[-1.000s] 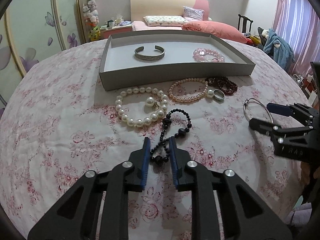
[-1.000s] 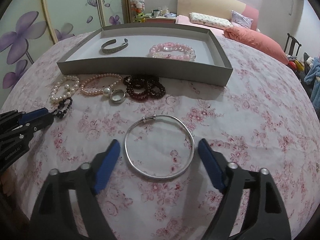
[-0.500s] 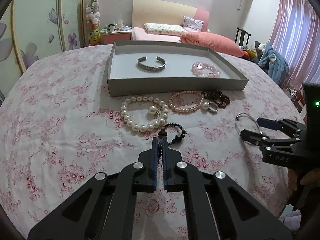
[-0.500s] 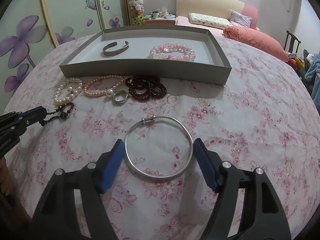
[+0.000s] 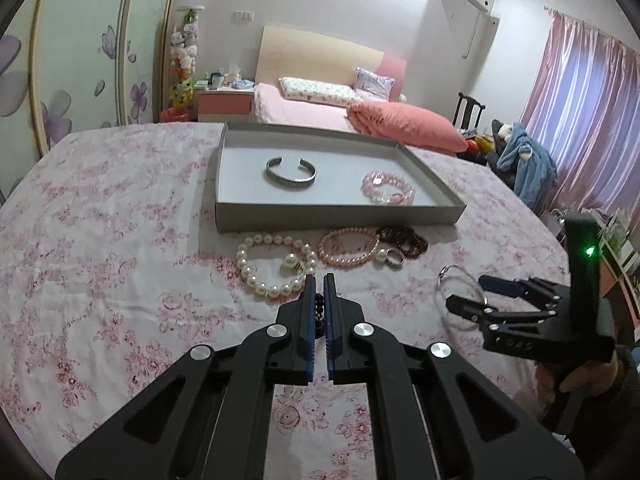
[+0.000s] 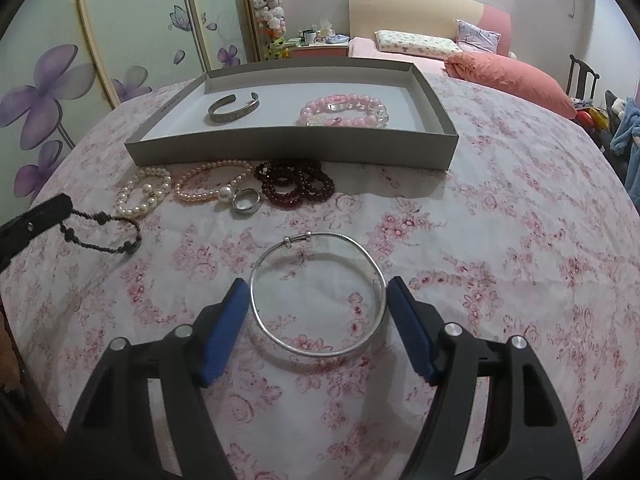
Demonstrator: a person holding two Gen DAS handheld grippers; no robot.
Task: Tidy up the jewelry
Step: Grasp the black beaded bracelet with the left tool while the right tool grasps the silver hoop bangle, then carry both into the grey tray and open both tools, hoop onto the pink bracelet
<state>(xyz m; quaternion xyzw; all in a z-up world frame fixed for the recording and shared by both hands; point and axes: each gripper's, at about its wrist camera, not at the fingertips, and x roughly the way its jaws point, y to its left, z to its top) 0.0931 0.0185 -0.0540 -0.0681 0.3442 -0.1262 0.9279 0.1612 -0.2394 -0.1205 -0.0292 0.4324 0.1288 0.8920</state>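
Note:
My left gripper [image 5: 319,280] is shut on a black bead bracelet [image 6: 102,232], held just above the flowered cloth; in its own view only a few beads [image 5: 319,308] show between the pads. My right gripper [image 6: 318,296] has closed around a thin silver bangle [image 6: 318,294], its blue pads touching both sides, and the bangle looks lifted slightly off the cloth. A grey tray [image 6: 292,146] behind holds a silver cuff [image 6: 234,110] and a pink bead bracelet [image 6: 344,110].
In front of the tray lie a white pearl bracelet [image 5: 276,266], a pink pearl strand [image 6: 212,184], a silver ring [image 6: 247,201] and dark red beads [image 6: 296,182]. A bed, a chair and curtains stand beyond the table.
My left gripper closed on the black bracelet and raised it. My right gripper narrowed from wide open until its pads met the silver bangle.

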